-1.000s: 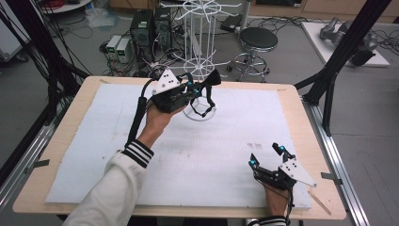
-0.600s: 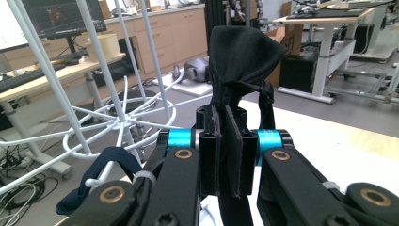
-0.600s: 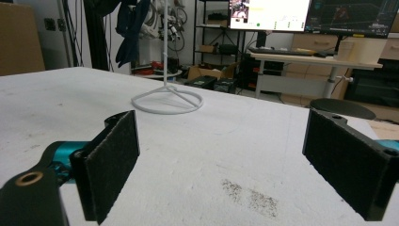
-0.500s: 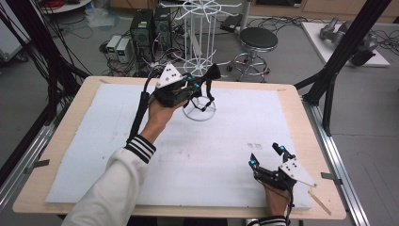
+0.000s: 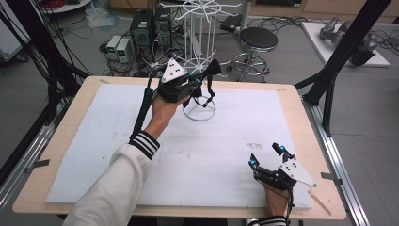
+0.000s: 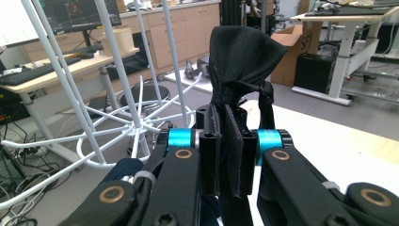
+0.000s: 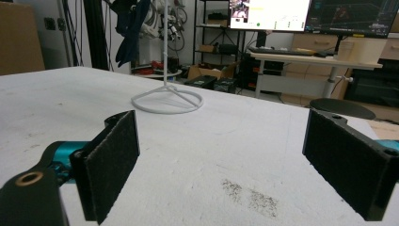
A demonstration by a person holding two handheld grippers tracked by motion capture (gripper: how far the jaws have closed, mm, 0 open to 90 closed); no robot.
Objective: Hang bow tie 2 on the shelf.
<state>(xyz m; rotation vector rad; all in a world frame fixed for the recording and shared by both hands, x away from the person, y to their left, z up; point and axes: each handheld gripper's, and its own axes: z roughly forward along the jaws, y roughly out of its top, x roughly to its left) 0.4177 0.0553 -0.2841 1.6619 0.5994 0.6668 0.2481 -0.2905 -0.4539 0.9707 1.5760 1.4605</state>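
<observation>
From the high view the left gripper [image 5: 205, 77] is up by the white wire rack [image 5: 200, 56] at the table's far edge. The left gripper view shows what that misses: jaws clamped tight on a black cloth [image 6: 240, 61], bunched up above the pads. The right gripper [image 5: 267, 157] rests on the white table cover [image 5: 94, 141], jaws wide apart, holding nothing. Can't read any writing anywhere.

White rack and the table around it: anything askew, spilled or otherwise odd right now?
Nothing serious. The white rack stands upright on its ring base. The left gripper is shut on a black cloth beside it. One oddity: a small dark smudge on the white table cover, near the open right gripper.
</observation>
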